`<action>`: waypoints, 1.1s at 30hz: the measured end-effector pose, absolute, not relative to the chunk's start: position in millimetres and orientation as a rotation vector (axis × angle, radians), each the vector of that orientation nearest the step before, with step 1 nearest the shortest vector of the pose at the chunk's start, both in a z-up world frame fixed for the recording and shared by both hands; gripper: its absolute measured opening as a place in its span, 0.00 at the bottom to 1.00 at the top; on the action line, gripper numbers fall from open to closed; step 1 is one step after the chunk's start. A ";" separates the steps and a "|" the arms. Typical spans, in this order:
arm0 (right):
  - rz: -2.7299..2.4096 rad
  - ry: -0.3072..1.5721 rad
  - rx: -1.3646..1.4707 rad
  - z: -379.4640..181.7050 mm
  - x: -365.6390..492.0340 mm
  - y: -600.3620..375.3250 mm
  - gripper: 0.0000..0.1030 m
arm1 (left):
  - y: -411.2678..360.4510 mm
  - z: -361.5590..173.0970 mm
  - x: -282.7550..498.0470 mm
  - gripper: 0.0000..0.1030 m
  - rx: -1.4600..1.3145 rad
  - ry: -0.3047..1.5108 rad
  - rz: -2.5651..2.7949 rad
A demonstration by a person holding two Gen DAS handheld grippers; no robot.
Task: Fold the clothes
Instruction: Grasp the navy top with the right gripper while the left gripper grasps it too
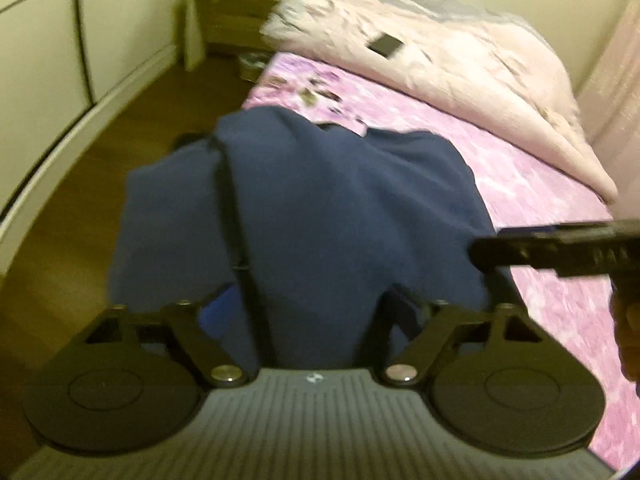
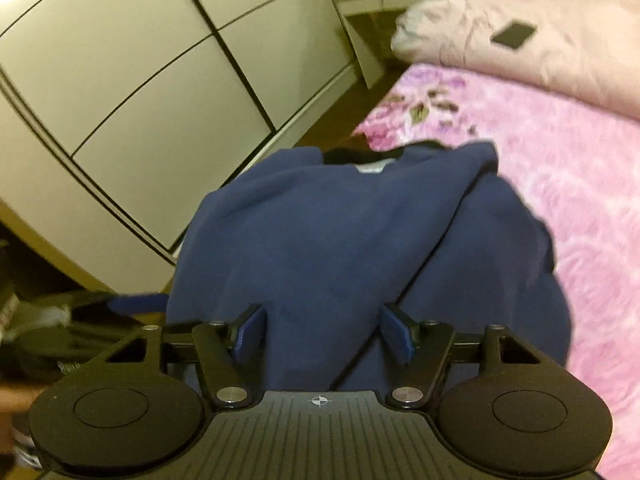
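A navy blue sweater [image 1: 320, 208] lies bunched at the edge of a bed with a pink floral cover [image 1: 520, 184]. My left gripper [image 1: 314, 308] is low over its near part, jaws apart, with fabric and a dark seam line between the fingers. In the right wrist view the sweater [image 2: 320, 240] shows its collar and a white label [image 2: 370, 168] at the far end. My right gripper [image 2: 323, 332] stands with its blue pads [image 2: 250, 332] wide apart and cloth spanning the gap. No pad clearly presses. One black finger [image 1: 540, 250] of the right gripper enters the left wrist view from the right.
A pale pink duvet [image 1: 440, 60] is heaped at the bed's far end with a small dark flat object [image 1: 386, 45] on it. White wardrobe doors [image 2: 140, 80] line the left side beyond a strip of wooden floor [image 1: 140, 128]. Dark clutter [image 2: 40, 320] lies on the floor.
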State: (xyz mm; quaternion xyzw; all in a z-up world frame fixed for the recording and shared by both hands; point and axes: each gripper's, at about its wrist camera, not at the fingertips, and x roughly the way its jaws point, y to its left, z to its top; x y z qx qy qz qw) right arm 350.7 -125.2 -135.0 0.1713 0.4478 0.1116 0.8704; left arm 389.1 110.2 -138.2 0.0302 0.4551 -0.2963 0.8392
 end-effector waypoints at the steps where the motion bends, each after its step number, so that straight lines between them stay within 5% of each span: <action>1: 0.234 0.940 0.370 -138.2 354.9 -126.6 0.51 | 107.6 -139.8 389.9 0.69 0.072 0.962 -0.639; 4: 0.225 0.932 0.406 -137.7 359.1 -132.9 0.14 | 99.8 -136.8 386.3 0.49 0.098 0.942 -0.643; 6: 0.226 0.916 0.411 -129.5 354.5 -138.0 0.09 | 93.7 -127.0 378.3 0.20 0.140 0.910 -0.639; 8: 0.226 0.896 0.404 -119.0 346.0 -144.5 0.07 | 84.7 -108.9 365.2 0.12 0.170 0.866 -0.664; 15: 0.104 0.791 0.485 -62.6 252.2 -233.0 0.05 | 14.3 -35.3 280.2 0.10 0.273 0.703 -0.878; 23: -0.122 0.737 0.473 -6.5 43.3 -380.6 0.06 | -132.7 1.0 78.8 0.11 0.290 0.681 -1.226; 26: -0.246 0.800 0.431 -18.2 -27.0 -431.3 0.13 | -186.2 -23.7 10.1 0.20 0.259 0.801 -1.318; 28: -0.328 0.843 0.404 -31.8 -65.4 -457.1 0.47 | -214.6 -47.9 -23.6 0.33 0.247 0.899 -1.338; 30: -0.403 0.877 0.375 -44.1 -101.4 -478.2 0.64 | -227.8 -71.0 -45.6 0.36 0.292 0.959 -1.304; 33: -0.415 0.924 0.356 -56.8 -143.7 -485.7 0.64 | -224.0 -103.5 -64.7 0.41 0.393 1.011 -1.228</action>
